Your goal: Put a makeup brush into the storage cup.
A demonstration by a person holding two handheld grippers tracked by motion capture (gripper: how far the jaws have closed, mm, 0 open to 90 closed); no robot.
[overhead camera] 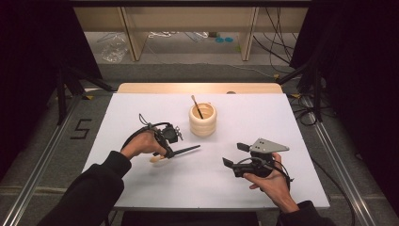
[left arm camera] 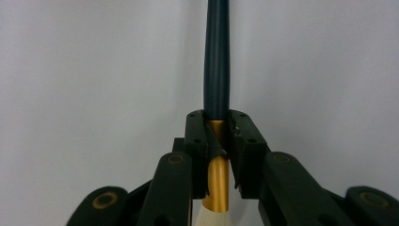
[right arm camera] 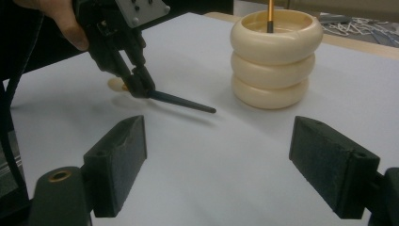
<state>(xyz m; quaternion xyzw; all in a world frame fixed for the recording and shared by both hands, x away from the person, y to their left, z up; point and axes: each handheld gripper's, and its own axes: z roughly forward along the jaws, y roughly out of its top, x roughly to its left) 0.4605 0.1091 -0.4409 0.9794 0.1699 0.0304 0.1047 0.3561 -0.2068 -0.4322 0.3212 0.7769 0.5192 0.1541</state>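
Note:
My left gripper (overhead camera: 165, 153) is shut on a brush (overhead camera: 186, 150) with a dark handle, a gold ferrule and a cream tuft. It holds the brush almost level just above the white table (overhead camera: 263, 117), handle pointing right. In the left gripper view the jaws (left arm camera: 217, 127) clamp the gold ferrule (left arm camera: 217, 181) and the handle (left arm camera: 216, 56) runs away from the camera. A cream ribbed holder (overhead camera: 203, 120) stands behind, with a second brush (overhead camera: 196, 106) upright in it. My right gripper (overhead camera: 235, 154) rests open at the front right, empty (right arm camera: 226, 160), facing the holder (right arm camera: 273, 61) and the left gripper (right arm camera: 139, 82).
The white sheet covers a wooden table whose far edge (overhead camera: 197, 87) shows behind the holder. Dark stands and cables flank the table on both sides. Shelving and loose clutter sit on the floor beyond.

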